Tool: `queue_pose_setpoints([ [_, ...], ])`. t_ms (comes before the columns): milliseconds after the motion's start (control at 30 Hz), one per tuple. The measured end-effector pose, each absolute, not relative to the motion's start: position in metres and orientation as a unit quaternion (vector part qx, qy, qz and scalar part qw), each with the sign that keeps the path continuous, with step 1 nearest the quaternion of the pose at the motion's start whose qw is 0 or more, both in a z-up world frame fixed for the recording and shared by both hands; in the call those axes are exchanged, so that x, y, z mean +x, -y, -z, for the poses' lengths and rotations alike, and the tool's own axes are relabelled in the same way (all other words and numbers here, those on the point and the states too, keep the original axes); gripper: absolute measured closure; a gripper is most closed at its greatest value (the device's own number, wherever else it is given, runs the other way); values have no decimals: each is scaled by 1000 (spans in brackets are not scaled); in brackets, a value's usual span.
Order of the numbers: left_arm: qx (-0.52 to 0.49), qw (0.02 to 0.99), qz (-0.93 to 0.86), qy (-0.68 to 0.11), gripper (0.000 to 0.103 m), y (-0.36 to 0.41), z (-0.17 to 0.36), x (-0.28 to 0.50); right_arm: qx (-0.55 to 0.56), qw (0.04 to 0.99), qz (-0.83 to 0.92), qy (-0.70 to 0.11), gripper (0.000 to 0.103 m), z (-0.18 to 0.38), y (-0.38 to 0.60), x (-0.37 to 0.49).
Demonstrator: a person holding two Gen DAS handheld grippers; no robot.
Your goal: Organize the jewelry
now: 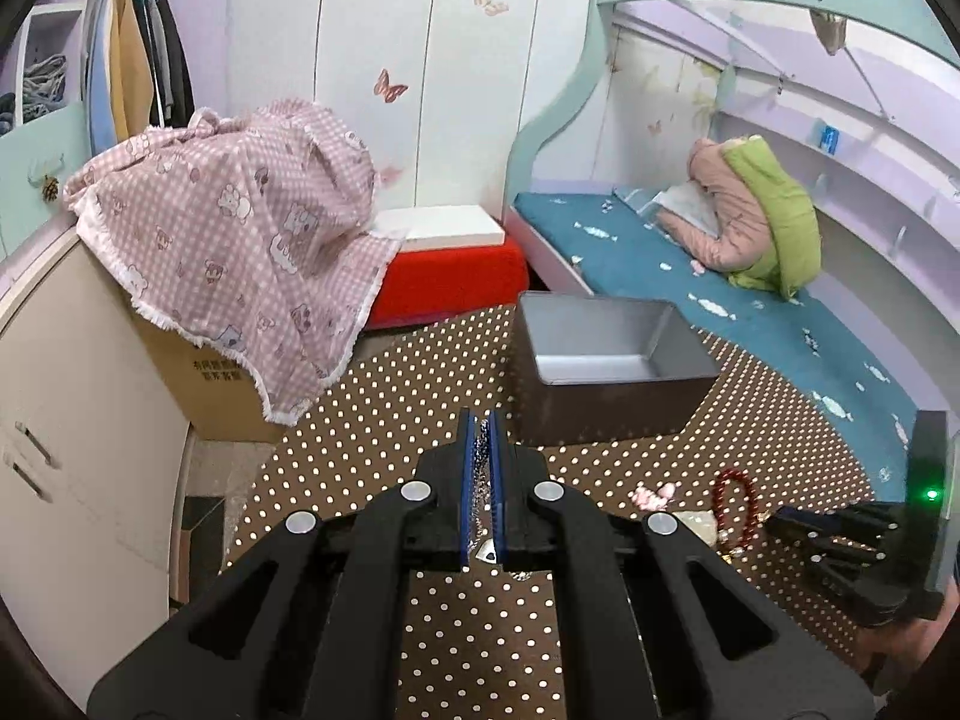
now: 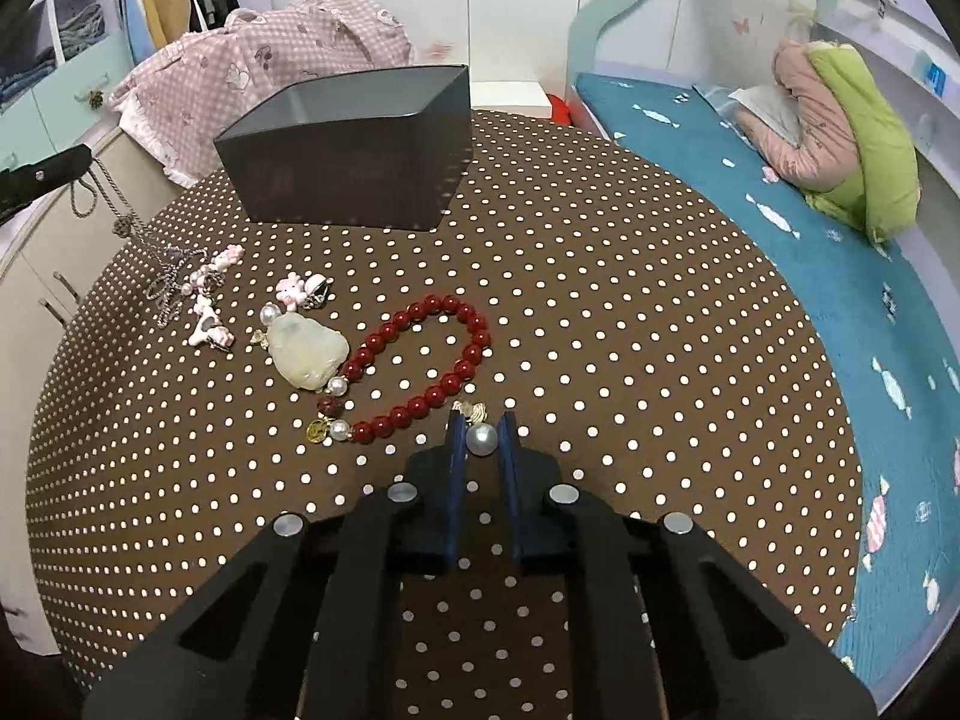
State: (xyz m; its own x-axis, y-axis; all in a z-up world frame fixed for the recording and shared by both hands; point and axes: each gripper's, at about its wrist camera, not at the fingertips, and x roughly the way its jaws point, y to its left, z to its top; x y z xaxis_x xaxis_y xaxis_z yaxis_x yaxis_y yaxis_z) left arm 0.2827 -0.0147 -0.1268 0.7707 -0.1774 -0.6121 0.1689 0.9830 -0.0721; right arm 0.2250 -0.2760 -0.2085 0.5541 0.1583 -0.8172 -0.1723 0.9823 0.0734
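Note:
My left gripper is shut on a silver chain necklace that hangs between its blue pads, short of the empty grey box. In the right wrist view the chain dangles from the left gripper down to the table. My right gripper is shut on a pearl earring low over the brown dotted table. A red bead bracelet with a pale jade pendant lies just left of it. Pink charms lie further left.
The grey box stands at the table's far side. A pink checked cloth covers a cardboard box to the left. A bed with a blue mattress runs along the right. A red block sits behind the table.

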Motion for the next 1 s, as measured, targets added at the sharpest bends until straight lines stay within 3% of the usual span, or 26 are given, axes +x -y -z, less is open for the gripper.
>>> queue_pose_setpoints([
  [267,-7,948,112,-298,98,10,91,274,20,892,-121,-434,93,170,284,229],
  [700,3,965,165,-204,98,22,-18,287,-24,933,-180,-312,93,41,250,284],
  [1000,-8,965,206,-164,98,40,-80,316,-33,922,-206,-327,93,29,227,339],
])
